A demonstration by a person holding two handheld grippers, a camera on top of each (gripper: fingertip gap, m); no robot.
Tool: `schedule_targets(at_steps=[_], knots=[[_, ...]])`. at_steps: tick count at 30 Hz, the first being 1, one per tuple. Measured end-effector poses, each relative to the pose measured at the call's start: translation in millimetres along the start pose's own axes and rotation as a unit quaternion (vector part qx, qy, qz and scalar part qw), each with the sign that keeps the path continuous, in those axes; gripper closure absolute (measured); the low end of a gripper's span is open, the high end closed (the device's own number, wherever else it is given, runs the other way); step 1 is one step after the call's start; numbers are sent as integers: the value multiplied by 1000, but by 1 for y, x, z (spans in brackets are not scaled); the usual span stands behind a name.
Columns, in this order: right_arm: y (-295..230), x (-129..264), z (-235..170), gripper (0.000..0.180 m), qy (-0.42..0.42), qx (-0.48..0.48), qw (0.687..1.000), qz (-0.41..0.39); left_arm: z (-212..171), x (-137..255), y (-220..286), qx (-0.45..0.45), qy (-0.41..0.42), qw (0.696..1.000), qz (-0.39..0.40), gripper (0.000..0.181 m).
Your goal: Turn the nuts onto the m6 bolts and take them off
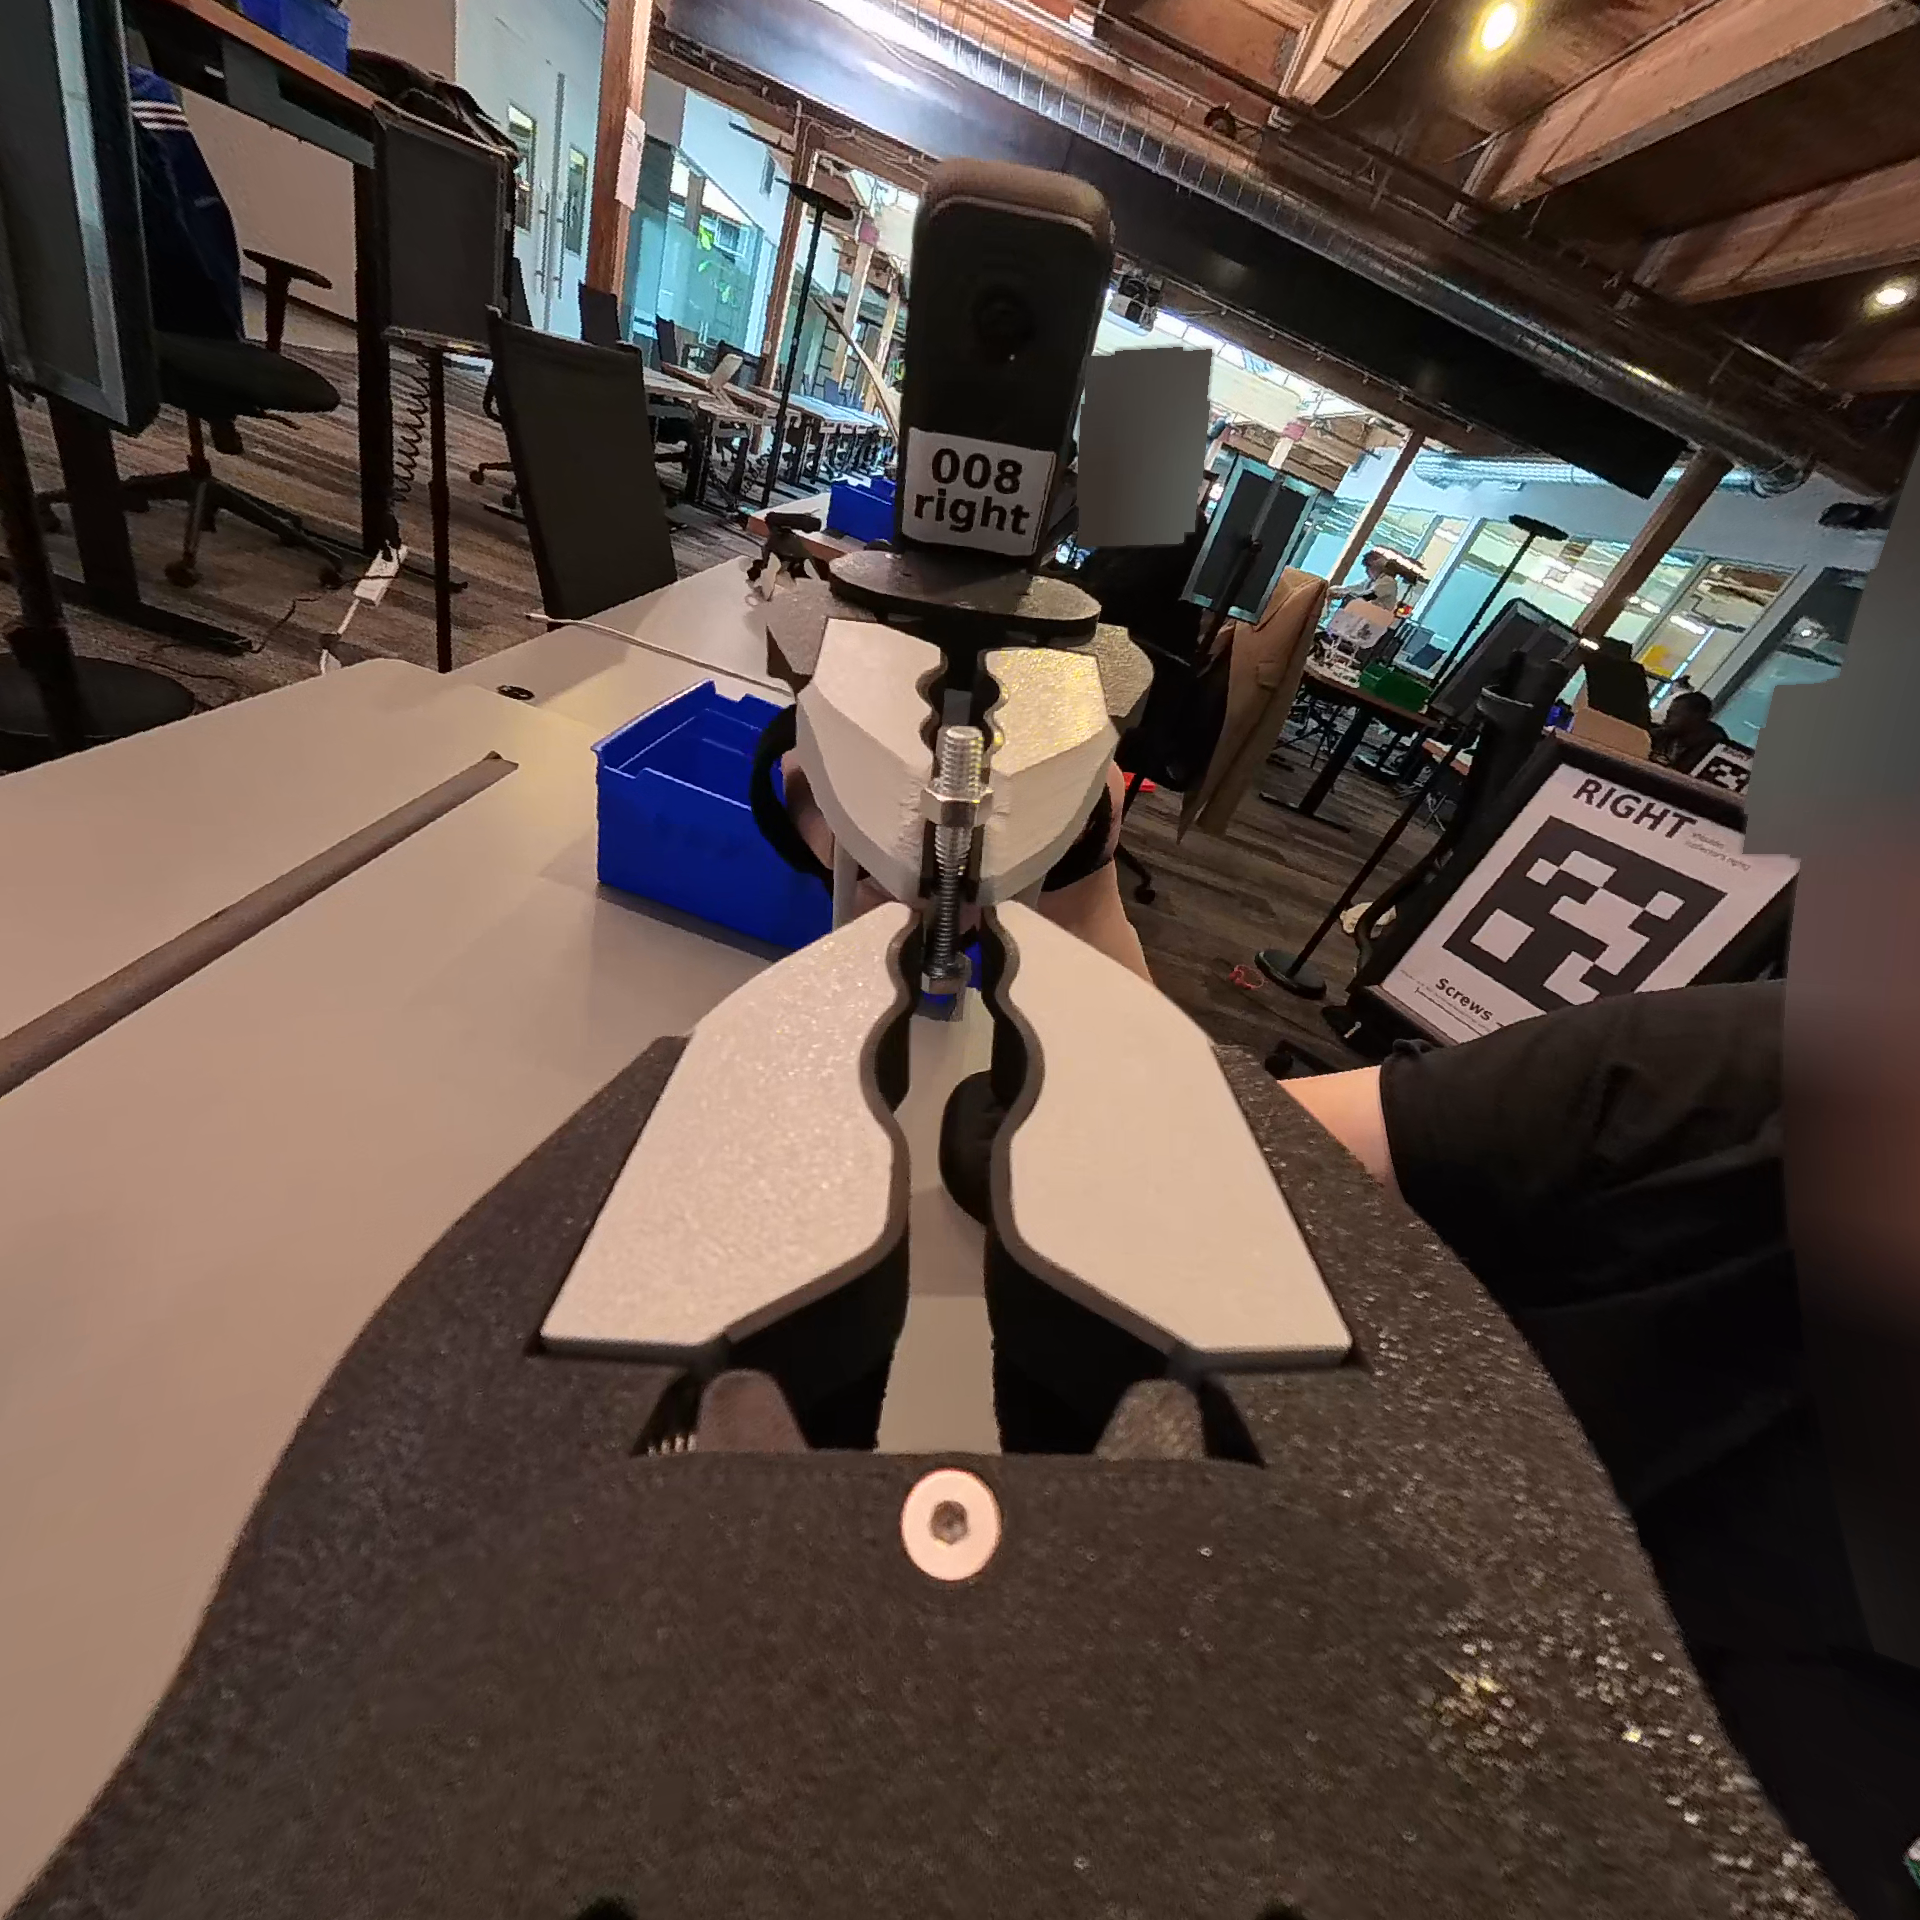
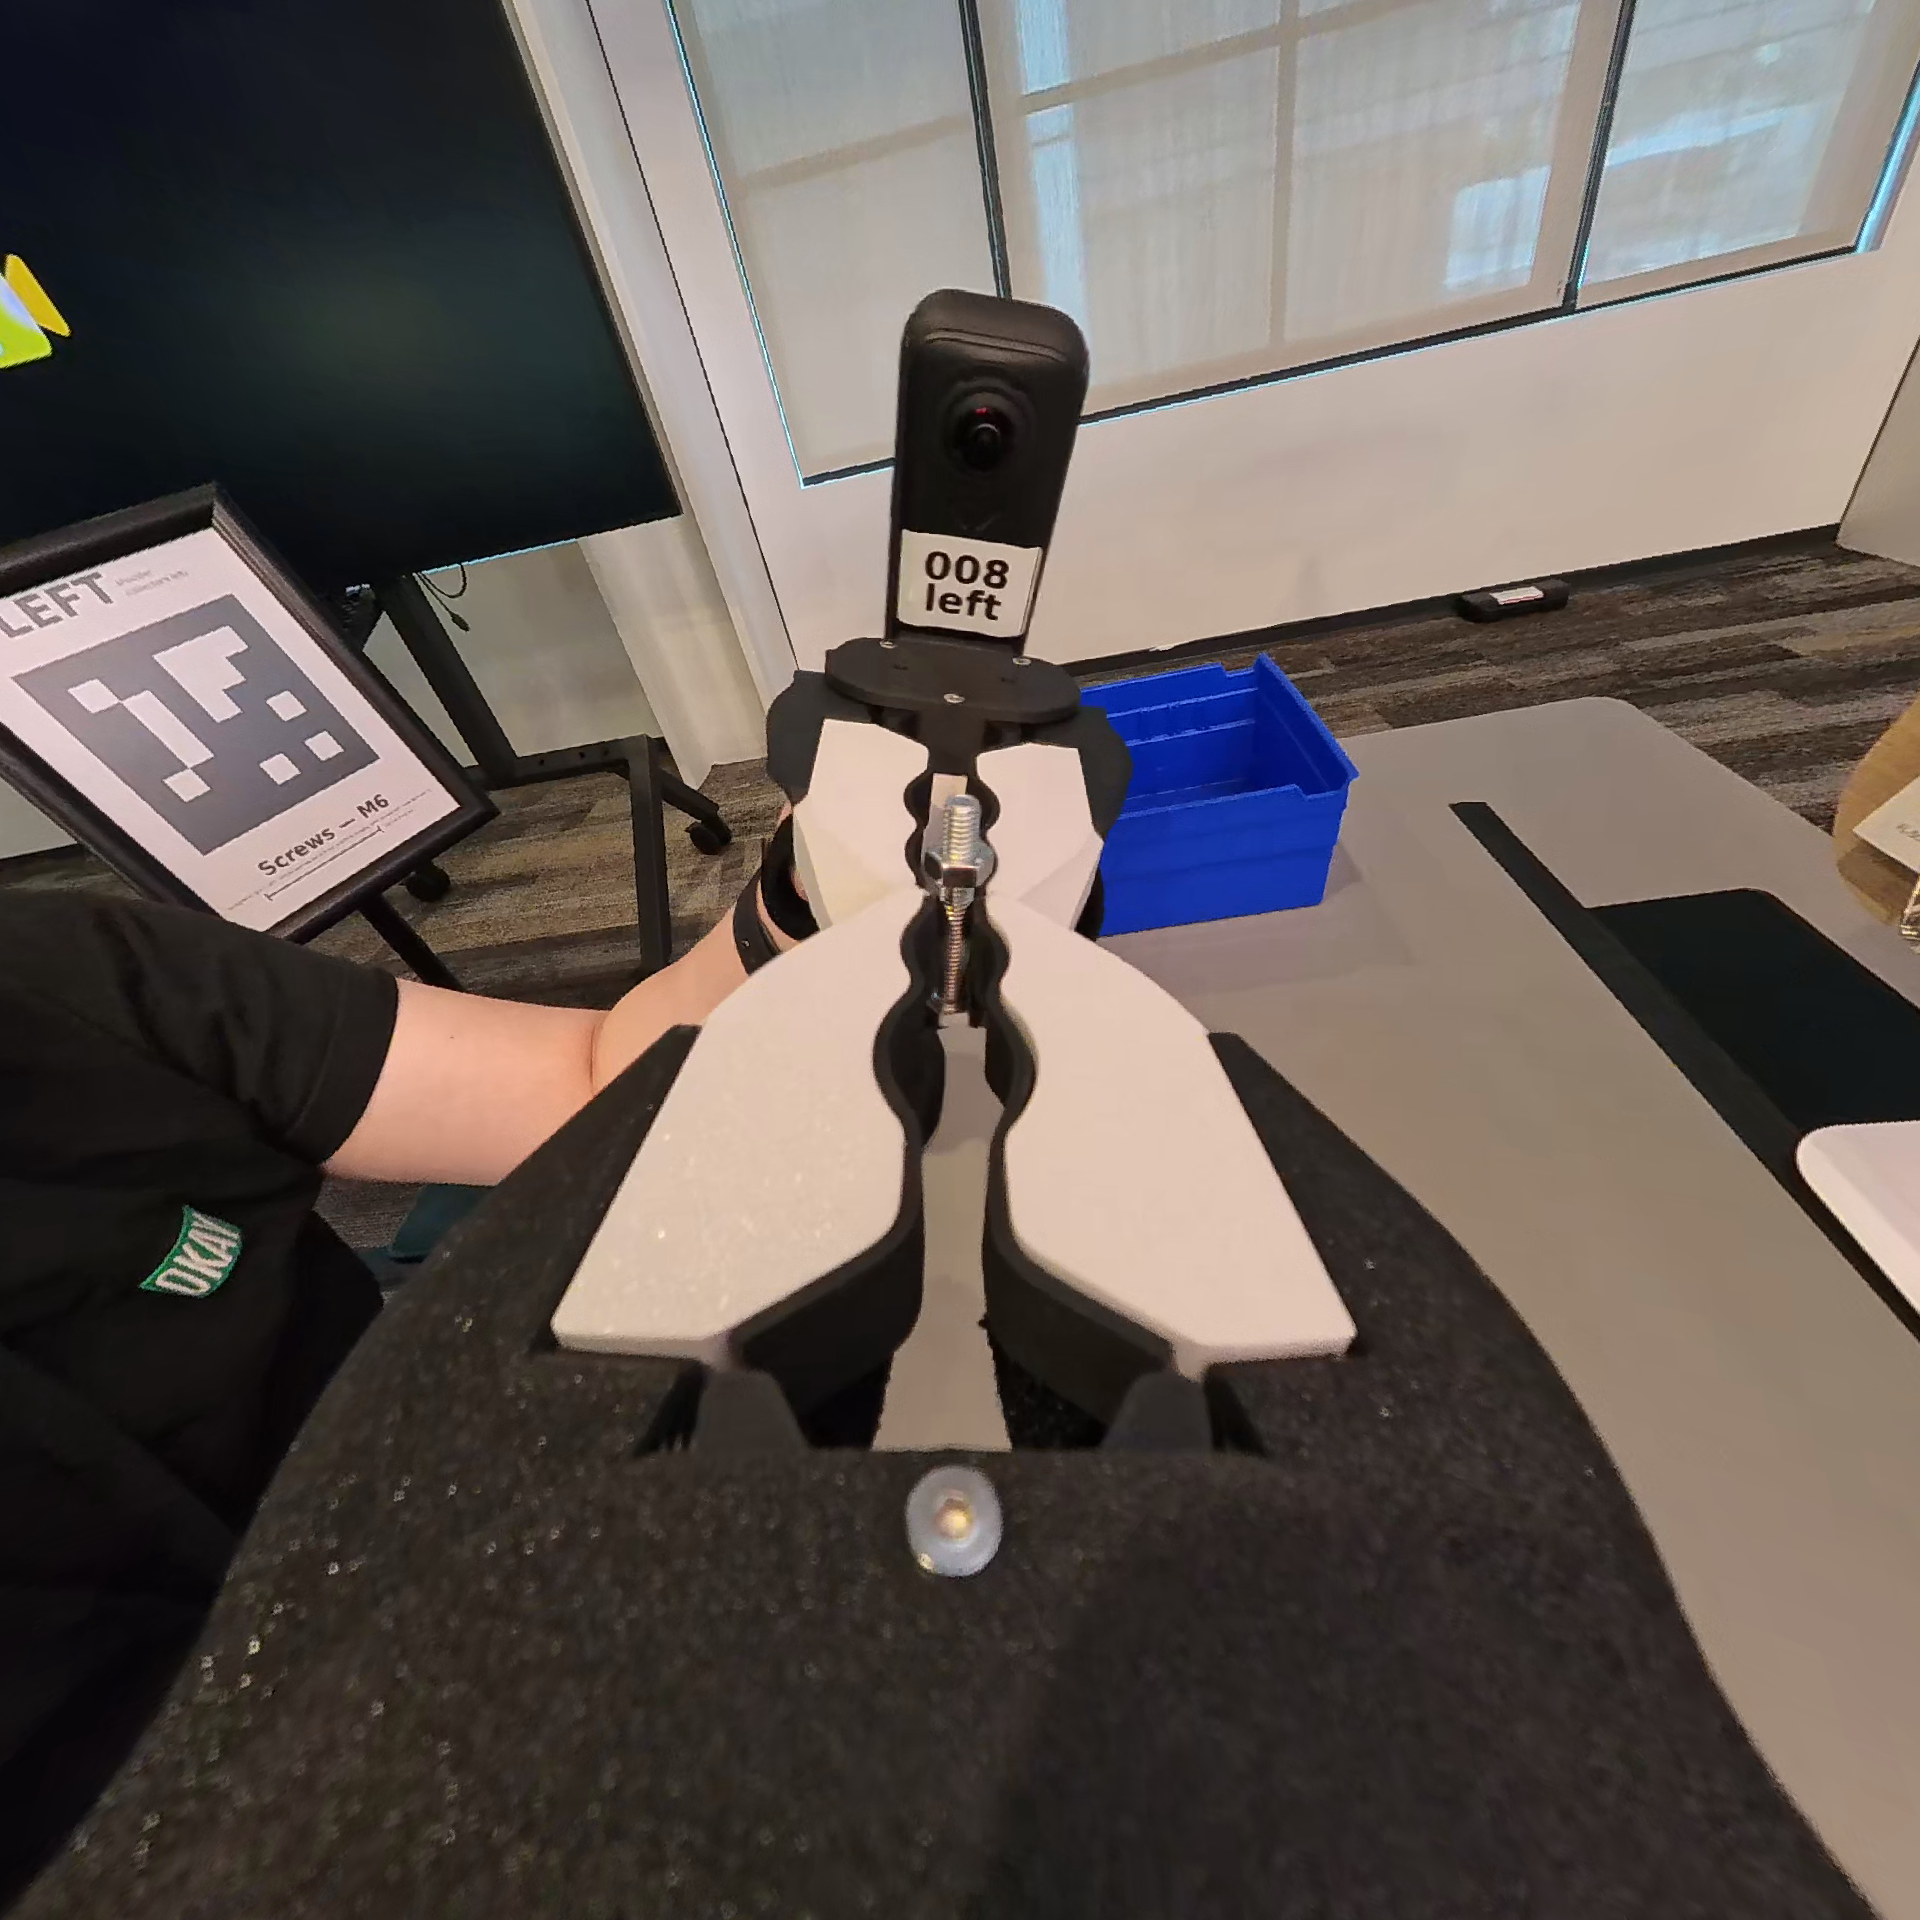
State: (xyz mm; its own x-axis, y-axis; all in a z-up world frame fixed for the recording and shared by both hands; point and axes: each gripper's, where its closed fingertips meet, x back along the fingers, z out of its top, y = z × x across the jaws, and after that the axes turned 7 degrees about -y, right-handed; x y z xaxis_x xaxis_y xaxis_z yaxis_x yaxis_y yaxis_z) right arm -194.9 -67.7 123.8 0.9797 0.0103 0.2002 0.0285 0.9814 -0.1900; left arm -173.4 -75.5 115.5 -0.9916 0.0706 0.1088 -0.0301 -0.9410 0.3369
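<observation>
Above the bench (image 1: 260, 1091), the bolt (image 1: 948, 914) stands upright, its nut (image 1: 956, 802) high on the thread. Left gripper (image 1: 940, 935) and right gripper (image 2: 951, 956) both appear clenched near its head. Light, stiff, slippery steel: grip the nut's flats.

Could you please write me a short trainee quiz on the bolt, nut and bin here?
1. True or false: the nut sits at the very tip of the bolt.
2. What colour is the bin? A red, B blue, C grey.
3. Fill in: the bin rests on the ___.

Key:
1. False. Bare thread shows past the nut.
2. B.
3. table.
</observation>
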Motion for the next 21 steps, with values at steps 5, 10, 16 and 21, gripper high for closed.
schedule_targets(at_steps=[5, 10, 16, 21], knots=[[1, 1, 2, 174, 13, -20, 1000, 14, 3, 1, -1, 28, 11, 999, -16, 176], [2, 1, -3, 174, 0, -19, 1000, 9, -2, 0, -4, 21, -1, 1000, -7, 176], [1, 0, -3, 175, -2, -17, 1000, 12, -3, 2, -4, -2, -8, 1000, 7, 175], [1, 2, 0, 174, 9, -13, 1000, 8, 1, 0, -4, -13, 13, 1000, 3, 176]])
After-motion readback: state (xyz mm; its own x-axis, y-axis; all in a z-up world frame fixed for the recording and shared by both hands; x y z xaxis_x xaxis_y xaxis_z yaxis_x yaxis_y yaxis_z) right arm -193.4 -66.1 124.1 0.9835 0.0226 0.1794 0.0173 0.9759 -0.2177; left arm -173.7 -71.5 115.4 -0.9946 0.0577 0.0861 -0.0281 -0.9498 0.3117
